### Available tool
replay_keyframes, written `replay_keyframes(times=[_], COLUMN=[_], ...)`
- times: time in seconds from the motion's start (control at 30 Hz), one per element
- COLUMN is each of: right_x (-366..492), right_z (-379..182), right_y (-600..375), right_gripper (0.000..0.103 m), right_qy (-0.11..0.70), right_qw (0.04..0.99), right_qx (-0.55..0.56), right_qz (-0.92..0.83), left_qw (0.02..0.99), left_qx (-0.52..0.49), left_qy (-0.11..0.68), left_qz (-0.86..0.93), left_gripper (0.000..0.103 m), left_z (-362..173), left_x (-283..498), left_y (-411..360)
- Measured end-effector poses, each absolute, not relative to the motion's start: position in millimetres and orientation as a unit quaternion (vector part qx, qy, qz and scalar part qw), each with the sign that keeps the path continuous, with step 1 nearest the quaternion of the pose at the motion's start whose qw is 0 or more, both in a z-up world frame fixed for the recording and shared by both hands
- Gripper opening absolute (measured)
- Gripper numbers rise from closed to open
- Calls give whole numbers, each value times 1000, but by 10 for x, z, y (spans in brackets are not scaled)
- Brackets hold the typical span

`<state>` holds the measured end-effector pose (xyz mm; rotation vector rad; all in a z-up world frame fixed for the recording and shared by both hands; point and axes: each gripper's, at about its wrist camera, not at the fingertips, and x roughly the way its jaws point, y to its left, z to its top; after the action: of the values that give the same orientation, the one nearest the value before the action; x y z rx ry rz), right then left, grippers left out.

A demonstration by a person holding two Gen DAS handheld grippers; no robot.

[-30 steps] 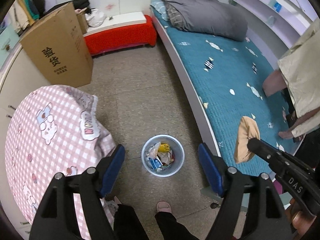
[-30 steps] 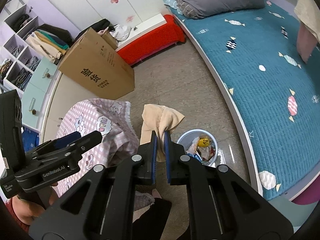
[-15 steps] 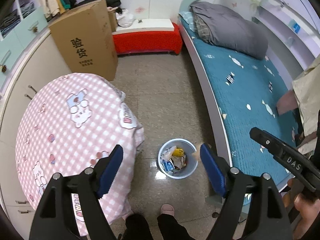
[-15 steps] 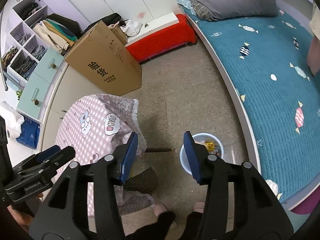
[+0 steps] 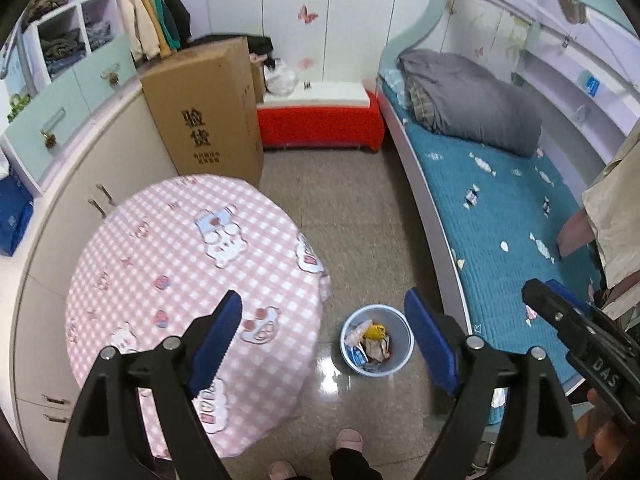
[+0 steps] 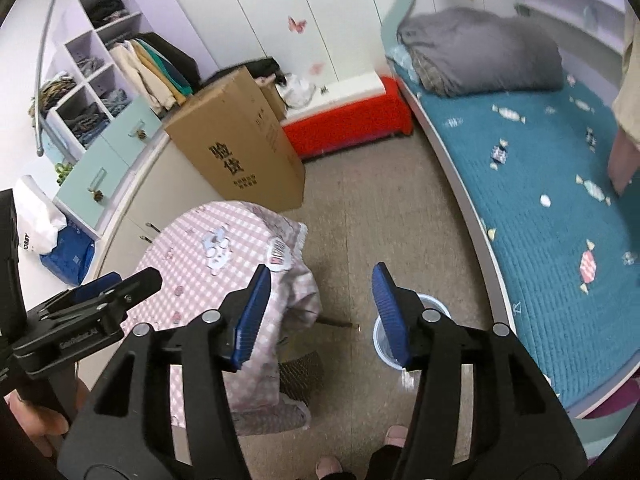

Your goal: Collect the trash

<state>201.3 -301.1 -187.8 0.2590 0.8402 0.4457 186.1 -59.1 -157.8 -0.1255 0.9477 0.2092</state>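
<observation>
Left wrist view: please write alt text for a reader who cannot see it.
The left gripper, its jaws opening with nothing between them, hangs above a pale blue trash bin full of wrappers on the floor. A table with a pink checked tablecloth stands left of it, a teal bed right.

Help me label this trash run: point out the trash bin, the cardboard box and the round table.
trash bin (image 5: 405, 339): left wrist view, on its right rim.
cardboard box (image 5: 208, 120): left wrist view, on its printed front face.
round table (image 5: 168, 248): left wrist view, on the pink checked cloth covering its top.
</observation>
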Motion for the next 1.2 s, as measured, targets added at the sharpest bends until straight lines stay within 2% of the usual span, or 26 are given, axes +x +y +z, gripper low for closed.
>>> replay_keyframes(times=[0.37,0.5,0.6,0.83,1.2], right_x=[798,416,138,-286,-575], right_z=[-1175,-1021,-966,-943,-920], right_y=[-2698,-2610,-2548,-2419,-2309], right_gripper=[68,75,76,82,85], right_qy=[286,249,226,199,194], right_qw=[939,954,962,971,973], right_qx=[82,66,58,57,57], right_qz=[173,155,143,118,111], left_qw=[932,943,950,960,967], left_qx=[-30,-32,-33,-28,-17], left_qy=[353,324,306,276,253], left_qz=[77,65,56,42,33], left_gripper=[89,91,91,92,92], left_z=[-839,-670,-589,-488,-432], left_x=[843,491,262,-162,-488], left_y=[-357,-273,-216,-92,3])
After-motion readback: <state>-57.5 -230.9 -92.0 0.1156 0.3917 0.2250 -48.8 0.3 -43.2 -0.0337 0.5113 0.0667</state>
